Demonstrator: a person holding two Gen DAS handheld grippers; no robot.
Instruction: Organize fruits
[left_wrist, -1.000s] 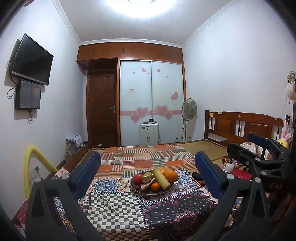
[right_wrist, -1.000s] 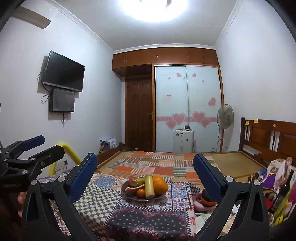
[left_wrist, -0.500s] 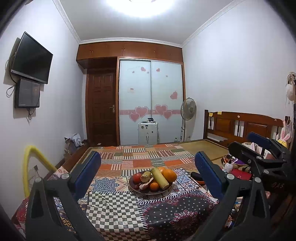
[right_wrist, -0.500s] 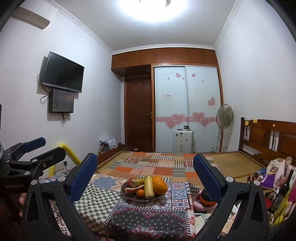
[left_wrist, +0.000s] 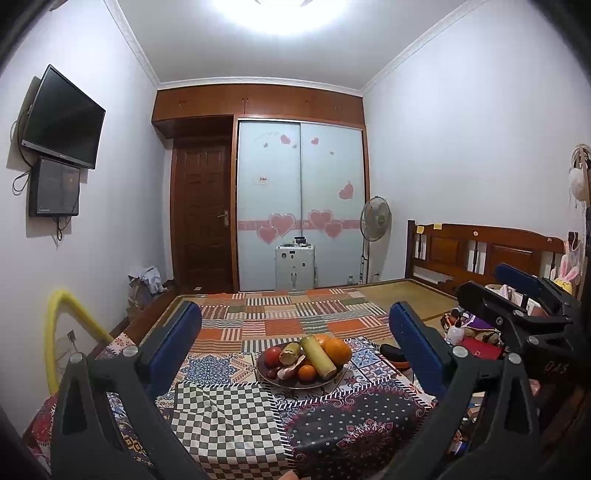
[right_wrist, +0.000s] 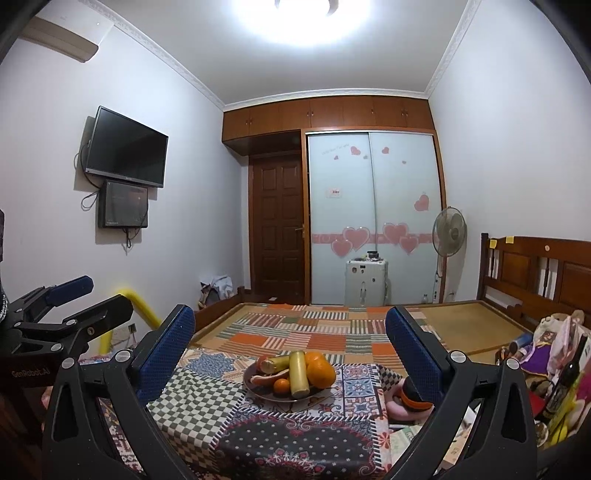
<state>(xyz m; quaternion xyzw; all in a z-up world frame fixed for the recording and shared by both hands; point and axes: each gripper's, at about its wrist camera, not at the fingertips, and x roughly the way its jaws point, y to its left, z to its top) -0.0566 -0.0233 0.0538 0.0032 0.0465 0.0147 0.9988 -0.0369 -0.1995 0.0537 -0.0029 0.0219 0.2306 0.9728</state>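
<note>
Left wrist view barely shifts from a second ago: both grippers, left gripper (left_wrist: 295, 347) and right gripper (right_wrist: 290, 341), hang spread and empty; fruits (left_wrist: 308, 356) sit piled on the plate (left_wrist: 334, 380).

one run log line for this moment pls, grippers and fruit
left gripper: open, empty | right gripper: open, empty | fruits: piled on plate | plate: on patterned tablecloth, ahead of both

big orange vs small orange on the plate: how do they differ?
Size: the big orange is plainly larger than the small orange.
Place: the big orange sits at the plate's far right, beside the yellow-green stick; the small orange sits at the near edge.
Height: the big orange rises above its neighbours; the small orange sits low.
Shared: both round, orange, on one plate.
</note>
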